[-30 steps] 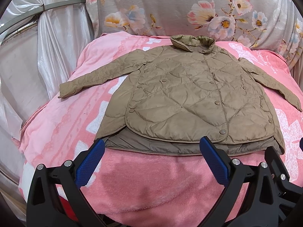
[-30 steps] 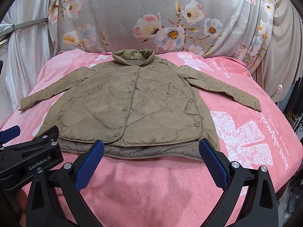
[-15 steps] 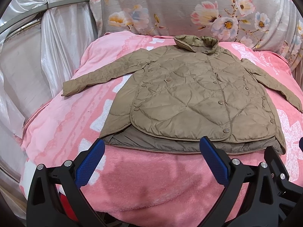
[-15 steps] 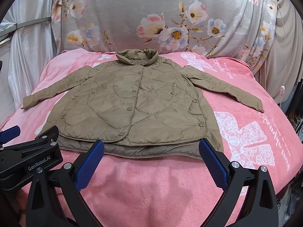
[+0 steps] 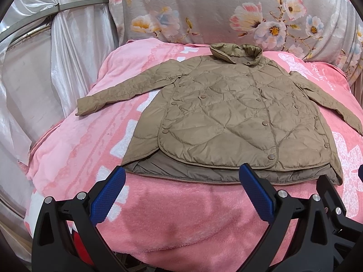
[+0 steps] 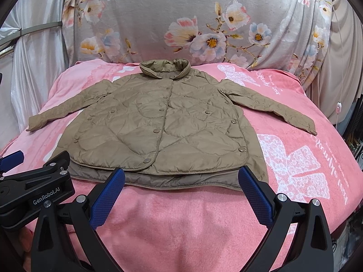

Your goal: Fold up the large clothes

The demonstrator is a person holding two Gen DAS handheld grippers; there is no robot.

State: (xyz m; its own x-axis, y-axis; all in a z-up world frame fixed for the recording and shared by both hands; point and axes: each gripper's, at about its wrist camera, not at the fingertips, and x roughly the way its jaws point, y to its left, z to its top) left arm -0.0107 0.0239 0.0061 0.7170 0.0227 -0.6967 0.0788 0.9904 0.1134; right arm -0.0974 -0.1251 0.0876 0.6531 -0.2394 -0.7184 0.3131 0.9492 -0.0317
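Both tools, left (image 5: 181, 192) and right (image 6: 181, 192), gape empty; quilted jacket (image 6: 158, 131) looks light, slippery (grab sleeve cuffs first).

Bed covered by pink blanket (image 5: 172, 215); grey floral sheet (image 6: 181, 18) hangs behind; white satin curtain (image 5: 56, 68) at left

"GenRobot.AI" on left gripper (image 6: 9, 158) body, blanket (image 6: 295, 158) script unreadable

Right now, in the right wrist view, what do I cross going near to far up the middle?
Right gripper → bare pink blanket → jacket hem → collar → floral cloth.
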